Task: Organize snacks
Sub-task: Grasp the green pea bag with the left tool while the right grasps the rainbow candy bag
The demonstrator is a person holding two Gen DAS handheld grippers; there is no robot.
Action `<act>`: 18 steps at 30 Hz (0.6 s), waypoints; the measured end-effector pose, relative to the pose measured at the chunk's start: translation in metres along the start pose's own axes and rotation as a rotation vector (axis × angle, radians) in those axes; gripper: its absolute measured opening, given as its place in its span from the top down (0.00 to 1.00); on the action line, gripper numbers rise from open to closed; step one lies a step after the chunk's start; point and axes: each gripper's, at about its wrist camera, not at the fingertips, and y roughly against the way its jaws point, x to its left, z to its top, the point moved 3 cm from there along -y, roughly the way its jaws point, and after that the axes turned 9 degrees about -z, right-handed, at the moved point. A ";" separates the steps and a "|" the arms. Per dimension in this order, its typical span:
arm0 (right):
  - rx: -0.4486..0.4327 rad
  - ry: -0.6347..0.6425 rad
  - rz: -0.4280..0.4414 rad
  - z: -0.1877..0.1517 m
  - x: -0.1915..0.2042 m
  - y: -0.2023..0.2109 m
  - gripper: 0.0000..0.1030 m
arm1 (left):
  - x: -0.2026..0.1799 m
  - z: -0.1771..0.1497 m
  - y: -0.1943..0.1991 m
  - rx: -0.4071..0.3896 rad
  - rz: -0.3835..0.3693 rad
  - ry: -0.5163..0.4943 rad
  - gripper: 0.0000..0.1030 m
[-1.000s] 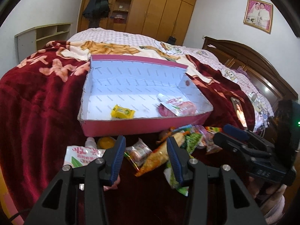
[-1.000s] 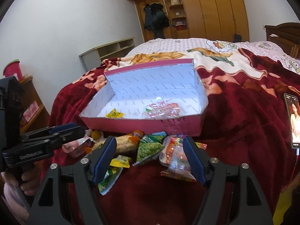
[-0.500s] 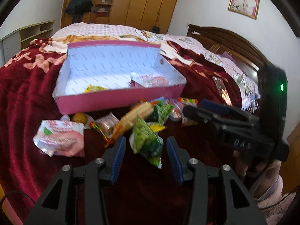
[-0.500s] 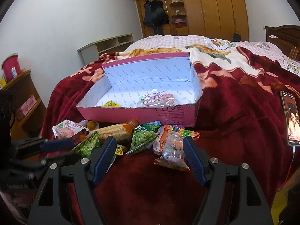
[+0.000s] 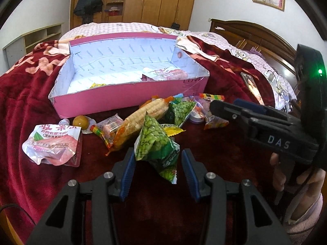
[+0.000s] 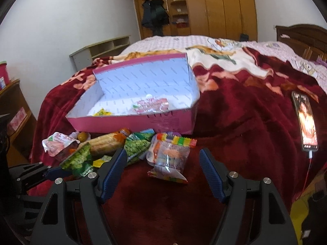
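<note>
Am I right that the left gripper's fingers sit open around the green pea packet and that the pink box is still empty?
Not quite: the pink box already holds a pouch and a yellow sweet, as the left wrist view shows. The left gripper is indeed open around the pea packet.

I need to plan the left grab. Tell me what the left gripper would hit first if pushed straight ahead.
The left gripper would first meet the green pea packet, which already sits between its open jaws. Just behind lie the corn snack and the pink box, though depth is hard to judge.
</note>
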 end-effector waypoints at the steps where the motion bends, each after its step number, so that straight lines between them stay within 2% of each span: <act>1: 0.007 -0.007 0.008 -0.001 0.000 -0.002 0.27 | 0.000 0.000 -0.001 0.000 0.001 -0.001 0.53; 7: 0.037 -0.054 0.031 -0.005 -0.005 -0.013 0.28 | 0.001 0.000 -0.009 -0.011 0.011 -0.007 0.55; 8: 0.042 -0.065 0.033 -0.006 -0.006 -0.015 0.32 | 0.002 0.000 -0.012 -0.003 0.012 -0.004 0.55; 12: 0.055 -0.081 0.021 -0.010 -0.010 -0.023 0.39 | 0.006 -0.002 -0.022 0.030 0.005 0.018 0.55; 18: 0.041 -0.077 0.023 -0.010 -0.009 -0.024 0.41 | 0.009 0.000 -0.014 -0.005 -0.016 0.036 0.55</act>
